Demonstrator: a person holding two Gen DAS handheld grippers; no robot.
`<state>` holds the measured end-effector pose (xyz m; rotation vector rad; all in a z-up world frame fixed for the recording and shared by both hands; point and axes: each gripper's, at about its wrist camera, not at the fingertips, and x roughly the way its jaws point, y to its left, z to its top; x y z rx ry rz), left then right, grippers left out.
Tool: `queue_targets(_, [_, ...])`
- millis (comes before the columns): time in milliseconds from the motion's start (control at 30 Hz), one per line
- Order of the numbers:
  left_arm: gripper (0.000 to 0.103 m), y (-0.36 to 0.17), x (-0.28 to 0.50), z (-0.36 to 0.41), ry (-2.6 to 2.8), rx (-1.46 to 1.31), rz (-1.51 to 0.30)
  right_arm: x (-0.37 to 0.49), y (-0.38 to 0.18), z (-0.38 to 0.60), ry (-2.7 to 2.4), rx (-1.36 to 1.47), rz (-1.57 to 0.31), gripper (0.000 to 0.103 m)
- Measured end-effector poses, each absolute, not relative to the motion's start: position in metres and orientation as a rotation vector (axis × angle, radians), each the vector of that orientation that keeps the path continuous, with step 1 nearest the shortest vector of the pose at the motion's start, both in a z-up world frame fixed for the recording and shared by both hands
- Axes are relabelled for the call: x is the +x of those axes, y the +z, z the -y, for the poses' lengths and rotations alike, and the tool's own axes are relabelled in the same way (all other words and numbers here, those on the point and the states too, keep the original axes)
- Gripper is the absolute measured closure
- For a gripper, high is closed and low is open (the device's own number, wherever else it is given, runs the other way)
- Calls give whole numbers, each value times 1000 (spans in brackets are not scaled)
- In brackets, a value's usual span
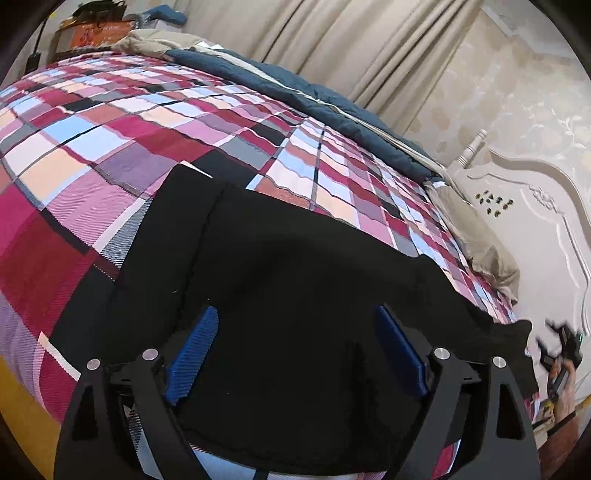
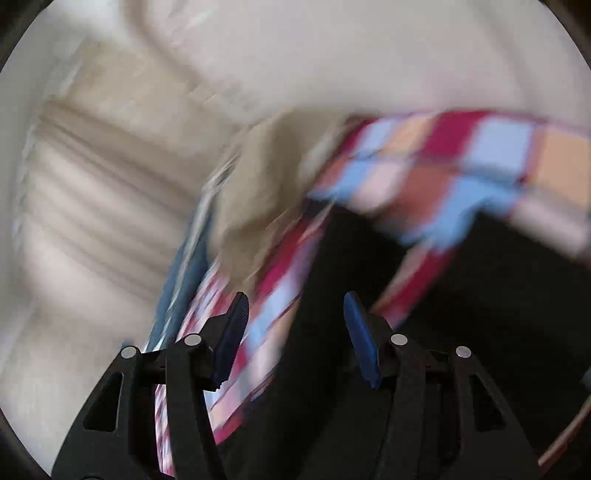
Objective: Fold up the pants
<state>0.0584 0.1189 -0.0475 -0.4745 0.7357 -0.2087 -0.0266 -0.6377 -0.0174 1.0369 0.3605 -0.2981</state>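
Black pants (image 1: 295, 266) lie flat on the plaid bedspread (image 1: 110, 147), folded over along a seam, one end reaching the right edge of the bed. My left gripper (image 1: 295, 312) hovers over the near part of the pants, its blue pads (image 1: 195, 350) wide apart and open, gripping nothing. In the blurred right wrist view, my right gripper (image 2: 295, 295) is open above the pants (image 2: 461, 314) and the plaid bedspread (image 2: 443, 158), with nothing pinched. A hand holds the right gripper (image 1: 561, 350) beyond the bed's right edge in the left wrist view.
A dark blue quilt (image 1: 332, 99) and a beige pillow (image 1: 476, 236) lie along the far side of the bed. Cream curtains (image 1: 351, 44) hang behind, and a carved white headboard (image 1: 535, 206) stands at right. A box (image 1: 96, 31) sits at the back left.
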Motion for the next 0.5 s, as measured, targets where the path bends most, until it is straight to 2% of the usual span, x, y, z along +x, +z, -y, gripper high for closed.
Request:
queue_targets(67, [17, -48, 61, -120, -196, -495, -741, -28, -29, 660, -358, 1053, -392, 55])
queue_targets(133, [17, -47, 63, -120, -183, -509, -749, -14, -38, 665, -363, 1033, -446, 70])
queue_targets(233, [16, -47, 65, -118, -163, -505, -760, 15, -46, 658, -322, 993, -506, 83])
queue_targets(500, [12, -47, 69, -108, -121, -457, -777, 101, -47, 627, -268, 867, -645, 84])
